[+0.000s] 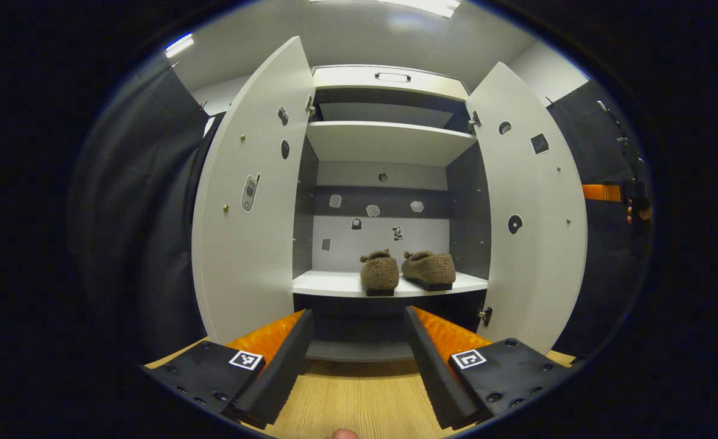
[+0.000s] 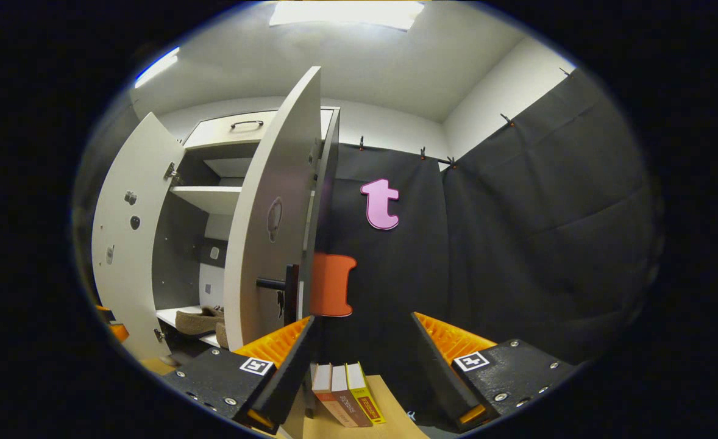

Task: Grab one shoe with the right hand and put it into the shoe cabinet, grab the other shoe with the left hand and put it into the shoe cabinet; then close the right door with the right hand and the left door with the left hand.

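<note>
In the left gripper view the left gripper hangs over the wooden floor with its fingers spread wide and nothing between them, aimed straight into the shoe cabinet. In the right gripper view the right gripper is likewise spread and empty, with a few books standing on the floor just past its fingers. Farther in, both shoes already sit side by side on the lower shelf, so what is left is the two doors. The right door stands open edge-on just ahead and to the left of the right gripper, its tall axis upright and its dark handle jutting toward the gripper's side (this hand looks much the nearer to it). By my reading, closing it calls for a push leftward against the door's outer face. The left door stands open beyond, well off to the left of the left gripper.
</note>
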Demonstrator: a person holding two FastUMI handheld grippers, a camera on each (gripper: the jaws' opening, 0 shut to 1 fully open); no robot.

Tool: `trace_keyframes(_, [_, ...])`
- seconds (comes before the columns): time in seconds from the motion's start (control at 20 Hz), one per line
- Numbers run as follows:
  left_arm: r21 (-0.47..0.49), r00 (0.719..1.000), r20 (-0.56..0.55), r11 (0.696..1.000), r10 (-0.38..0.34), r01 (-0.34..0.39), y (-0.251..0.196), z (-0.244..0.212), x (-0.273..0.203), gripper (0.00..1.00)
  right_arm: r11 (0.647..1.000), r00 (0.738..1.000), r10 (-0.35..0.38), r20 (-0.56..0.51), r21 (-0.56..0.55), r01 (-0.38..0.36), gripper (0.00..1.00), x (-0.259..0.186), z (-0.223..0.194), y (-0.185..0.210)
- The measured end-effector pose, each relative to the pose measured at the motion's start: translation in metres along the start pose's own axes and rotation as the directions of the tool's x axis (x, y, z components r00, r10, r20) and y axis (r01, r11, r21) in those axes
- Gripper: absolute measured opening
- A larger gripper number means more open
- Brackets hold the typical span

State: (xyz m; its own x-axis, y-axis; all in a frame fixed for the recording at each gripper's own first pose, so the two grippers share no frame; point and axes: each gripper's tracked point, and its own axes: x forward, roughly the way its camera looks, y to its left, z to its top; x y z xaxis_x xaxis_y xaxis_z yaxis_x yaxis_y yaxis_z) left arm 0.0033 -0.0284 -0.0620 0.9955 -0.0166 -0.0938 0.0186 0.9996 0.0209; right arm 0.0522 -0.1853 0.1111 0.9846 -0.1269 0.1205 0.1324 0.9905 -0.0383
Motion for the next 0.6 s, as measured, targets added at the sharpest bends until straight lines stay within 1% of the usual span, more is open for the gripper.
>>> trace_keyframes(0.05, [0.0,1.0,-0.002,1.0,0.003,-0.003,0.0,-0.001,0.0,0.94,1.0,1.0,-0.002,0.007,0.002,0.002,0.92,0.004,0.001,0.0])
trace_keyframes(0.1, [0.001,1.0,-0.004,1.0,0.008,-0.008,0.002,-0.002,0.0,0.97,1.0,1.0,-0.003,0.012,-0.002,0.003,0.92,0.006,0.001,0.001])
trace_keyframes(0.2, [0.0,1.0,-0.011,1.0,0.014,-0.014,0.005,-0.005,-0.001,0.96,1.0,0.999,-0.01,0.032,-0.023,0.011,0.92,0.007,0.006,-0.001])
trace_keyframes(0.25, [0.0,1.0,-0.015,1.0,0.02,-0.02,0.007,-0.006,0.0,0.94,0.999,0.999,-0.014,0.04,-0.03,0.015,0.91,0.008,0.008,0.0])
trace_keyframes(0.3, [0.001,0.999,-0.02,1.0,0.026,-0.026,0.009,-0.008,0.0,0.96,0.999,0.999,-0.015,0.04,-0.033,0.016,0.92,0.008,0.008,0.001])
trace_keyframes(0.4, [0.0,0.999,-0.022,0.999,0.034,-0.034,0.012,-0.01,0.001,0.97,1.0,0.999,-0.009,0.036,-0.025,0.01,0.9,0.01,0.008,0.005])
trace_keyframes(0.55, [-0.01,1.0,-0.024,1.0,0.017,-0.017,0.011,-0.011,0.004,0.99,1.0,0.999,-0.011,0.03,-0.017,0.012,0.88,0.01,0.008,0.008])
trace_keyframes(0.6, [-0.009,1.0,-0.02,1.0,0.013,-0.013,0.011,-0.011,0.003,0.97,1.0,1.0,-0.011,0.029,-0.02,0.011,0.88,0.01,0.008,0.011])
